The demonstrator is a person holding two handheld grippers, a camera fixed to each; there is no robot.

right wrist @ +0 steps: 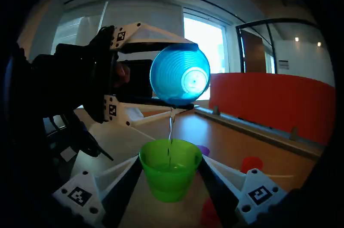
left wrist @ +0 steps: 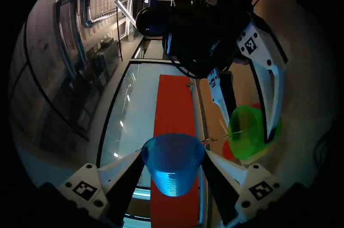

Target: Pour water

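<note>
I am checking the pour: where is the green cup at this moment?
In the right gripper view, the green cup sits low in the middle, held by the right gripper, directly below the tilted blue cup.

looked like office or open-plan workspace, not home. long wooden desk [right wrist: 234, 135] ran toward far side. orange-red divider panel [right wrist: 275, 99] stood along its right edge. big bright window [right wrist: 204, 43] filled far wall. dark-framed glass wall [right wrist: 258, 47] sat far right, with small ceiling spotlights [right wrist: 296, 39] beyond it. left gripper view had exposed pipes [left wrist: 101, 15] and more dark-framed glazing [left wrist: 129, 112].
</note>
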